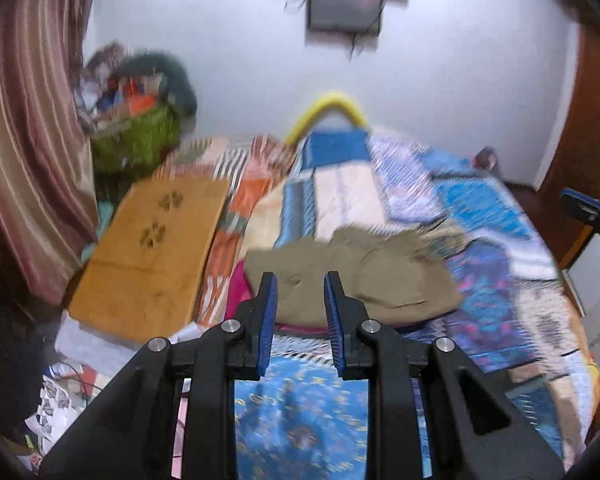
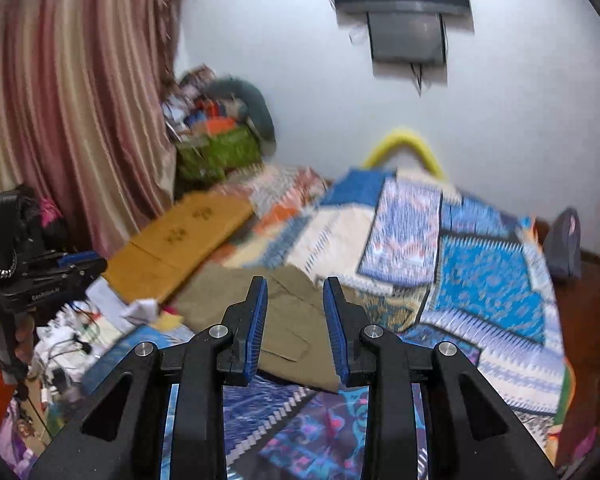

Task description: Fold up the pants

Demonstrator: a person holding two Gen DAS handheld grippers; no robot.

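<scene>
Olive-khaki pants [image 1: 356,276] lie in a folded, rumpled heap on the patchwork bedspread [image 1: 488,216]. My left gripper [image 1: 300,284] is open and empty, held above the near edge of the pants. My right gripper [image 2: 295,292] is open and empty, also above the pants [image 2: 284,312]. The right gripper shows at the right edge of the left wrist view [image 1: 592,216]. The left gripper shows at the left of the right wrist view [image 2: 44,272]. Both views are motion-blurred.
An orange mat with paw prints [image 1: 148,248] lies left of the pants. A green basket of clutter [image 1: 140,136] stands at the back left by a striped curtain [image 1: 28,128]. Papers and cables [image 2: 72,344] litter the near left. A yellow hoop [image 1: 328,108] leans on the wall.
</scene>
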